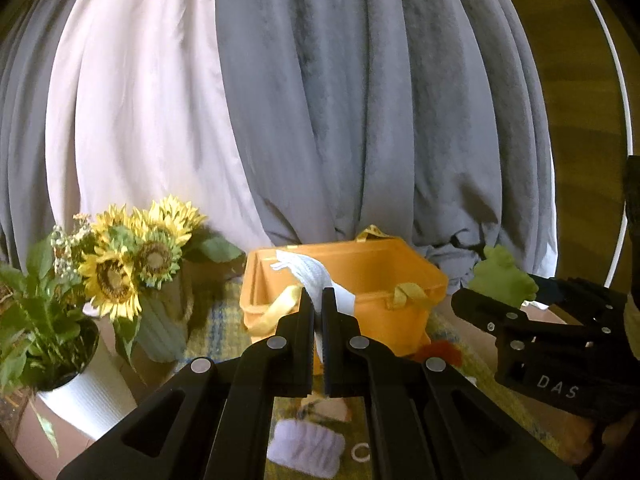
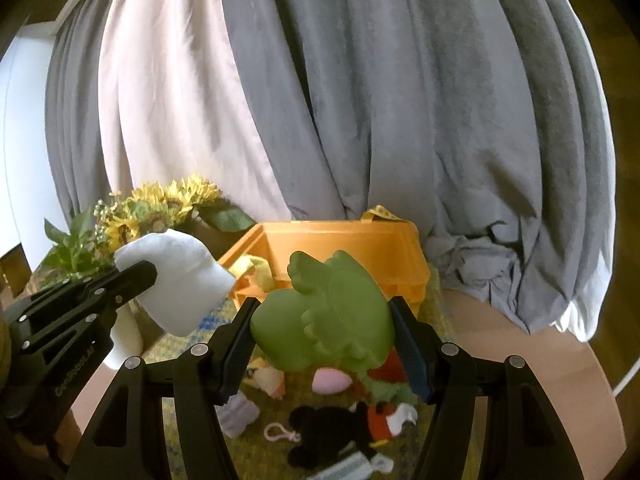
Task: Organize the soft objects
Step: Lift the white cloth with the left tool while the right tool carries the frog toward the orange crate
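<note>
We hold 2 tools near the orange bin (image 1: 360,276): left tool (image 1: 318,304) pinches a white cloth (image 1: 316,276); right tool (image 2: 324,312) clamps a green plush toy (image 2: 320,320).

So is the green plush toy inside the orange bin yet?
Not yet. The right gripper holds the green plush toy in the air, in front of the orange bin.

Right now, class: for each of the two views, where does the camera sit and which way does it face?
Left wrist: on the left hand-held gripper, facing the orange bin and curtains; its fingers pinch a white cloth.
Right wrist: on the right hand-held gripper, facing the same way; it holds a green plush toy.
Shared: bin, sunflowers, and each shows the other gripper.
</note>
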The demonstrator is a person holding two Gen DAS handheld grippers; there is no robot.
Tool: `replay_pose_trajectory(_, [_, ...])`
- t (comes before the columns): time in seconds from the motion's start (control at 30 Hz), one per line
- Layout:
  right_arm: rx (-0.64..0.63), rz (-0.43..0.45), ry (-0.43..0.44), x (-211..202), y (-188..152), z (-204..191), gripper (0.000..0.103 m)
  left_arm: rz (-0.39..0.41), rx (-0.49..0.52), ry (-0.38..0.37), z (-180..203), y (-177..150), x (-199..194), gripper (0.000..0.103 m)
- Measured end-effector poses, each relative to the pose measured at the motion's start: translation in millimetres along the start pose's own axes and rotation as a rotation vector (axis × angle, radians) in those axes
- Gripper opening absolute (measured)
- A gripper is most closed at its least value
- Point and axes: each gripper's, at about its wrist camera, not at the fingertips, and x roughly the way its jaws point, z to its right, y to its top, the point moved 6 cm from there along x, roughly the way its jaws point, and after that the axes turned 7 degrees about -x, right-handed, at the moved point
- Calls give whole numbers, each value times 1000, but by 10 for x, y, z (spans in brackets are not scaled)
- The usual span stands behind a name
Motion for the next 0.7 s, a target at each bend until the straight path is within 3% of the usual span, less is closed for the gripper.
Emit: replay_pose_trajectory(0.7, [14,72,-59,688,641,228,65,76,38,29,-125,542,677,5])
